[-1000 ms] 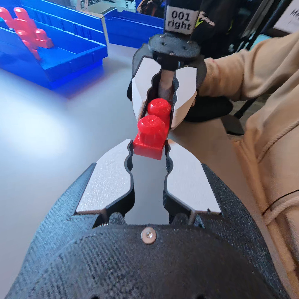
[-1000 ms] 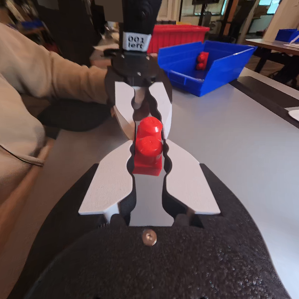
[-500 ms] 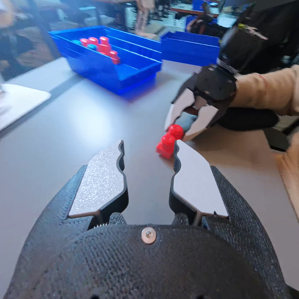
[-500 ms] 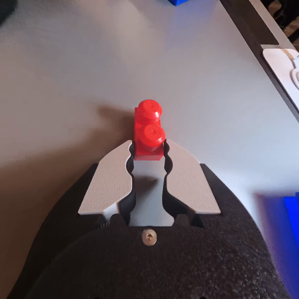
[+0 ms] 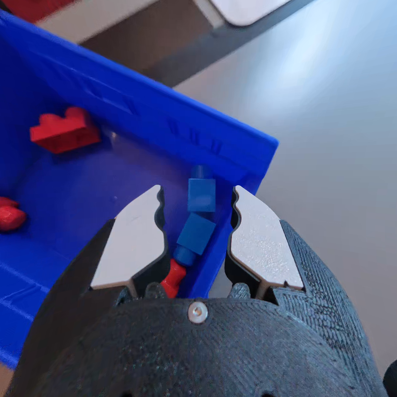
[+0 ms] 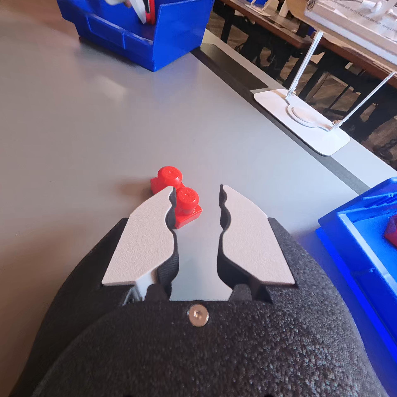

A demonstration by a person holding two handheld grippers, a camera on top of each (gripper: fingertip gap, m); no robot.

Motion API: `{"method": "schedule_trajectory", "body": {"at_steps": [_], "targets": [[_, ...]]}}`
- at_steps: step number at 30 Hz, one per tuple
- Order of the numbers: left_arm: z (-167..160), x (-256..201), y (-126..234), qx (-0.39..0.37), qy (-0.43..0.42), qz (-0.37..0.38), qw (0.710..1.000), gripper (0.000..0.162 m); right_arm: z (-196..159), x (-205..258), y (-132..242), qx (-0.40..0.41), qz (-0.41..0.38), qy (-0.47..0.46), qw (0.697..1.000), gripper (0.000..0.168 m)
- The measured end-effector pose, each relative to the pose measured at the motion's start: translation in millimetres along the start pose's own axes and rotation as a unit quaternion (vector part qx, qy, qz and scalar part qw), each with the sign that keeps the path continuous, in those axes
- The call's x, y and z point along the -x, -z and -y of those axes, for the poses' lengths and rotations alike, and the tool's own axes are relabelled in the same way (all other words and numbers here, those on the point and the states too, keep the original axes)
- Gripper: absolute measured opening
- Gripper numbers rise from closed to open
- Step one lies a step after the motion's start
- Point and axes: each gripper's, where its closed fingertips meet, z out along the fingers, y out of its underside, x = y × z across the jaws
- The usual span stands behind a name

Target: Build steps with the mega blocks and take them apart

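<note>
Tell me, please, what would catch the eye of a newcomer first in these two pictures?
In the right wrist view, a bright red block with two round studs lies alone on the grey table, just ahead of the open right tongs. In the left wrist view, the open left tongs hang over the corner of a blue bin, where two blue blocks lie end to end by the wall, with red blocks farther left.

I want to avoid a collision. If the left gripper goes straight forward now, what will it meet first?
Probably the upper blue block, lying between the open left gripper fingertips, inside the blue bin; depth is unclear.
</note>
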Motion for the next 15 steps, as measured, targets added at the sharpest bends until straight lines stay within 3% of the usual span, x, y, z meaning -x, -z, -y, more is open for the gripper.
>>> {"method": "schedule_trajectory", "body": {"at_steps": [6,7,9,12,15], "targets": [[-29,1,-41,0.16,-0.006,-0.04,0.986,0.054,-10,2,-4,0.019,0.001,0.007,1.0,0.036],[-27,3,-44,0.162,-0.002,-0.033,0.986,0.054,-11,1,-4,0.021,0.001,0.007,1.0,0.035],[-31,10,-46,0.188,-0.038,-0.011,0.981,0.035,-12,0,-4,0.021,-0.001,0.005,1.0,0.034],[-33,14,-44,0.201,-0.055,0.001,0.978,0.035,-10,-3,-2,0.017,-0.002,-0.001,1.0,0.033],[-18,19,-34,0.142,-0.058,0.019,0.988,0.035,-8,-5,1,0.01,-0.005,-0.009,1.0,0.032]]}}
